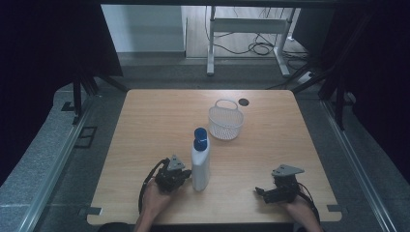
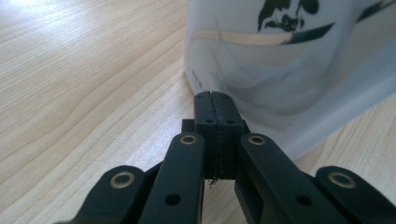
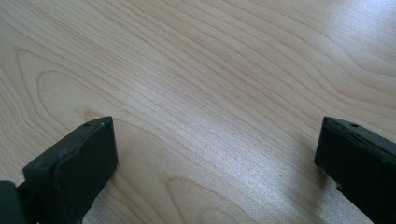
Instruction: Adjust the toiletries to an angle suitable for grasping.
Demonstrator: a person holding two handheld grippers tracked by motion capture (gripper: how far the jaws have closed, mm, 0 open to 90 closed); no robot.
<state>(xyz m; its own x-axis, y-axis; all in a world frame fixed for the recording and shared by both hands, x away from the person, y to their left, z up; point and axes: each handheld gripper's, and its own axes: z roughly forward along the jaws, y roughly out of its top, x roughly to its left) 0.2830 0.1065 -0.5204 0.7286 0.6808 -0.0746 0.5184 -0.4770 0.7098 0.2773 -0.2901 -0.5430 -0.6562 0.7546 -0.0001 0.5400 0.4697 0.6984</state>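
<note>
Left gripper [image 1: 180, 175]: in the person's left hand, near the front edge of the table [image 1: 145, 125], its jaws pressed flat together with nothing between them; in the left gripper view the closed tips sit at the low side of the bottle, touching it or very nearly so, we cannot tell which
Bottle [image 1: 200, 162]: white, blue cap, just right of our left gripper, upright on its base; its long axis runs straight up from the table and the cap points at the ceiling
Basket [image 1: 225, 122]: white wire, handle up, well beyond the bottle toward the far edge
Right gripper [image 1: 262, 191]: at the front right, well apart from the bottle, jaws spread wide over bare wood
Step in hand: we judge our left gripper is nudging or steadying the bottle, not gripping it
Next move: to lift it we would need to open the left jaws wide enough for its body, or bring the right gripper across
</note>
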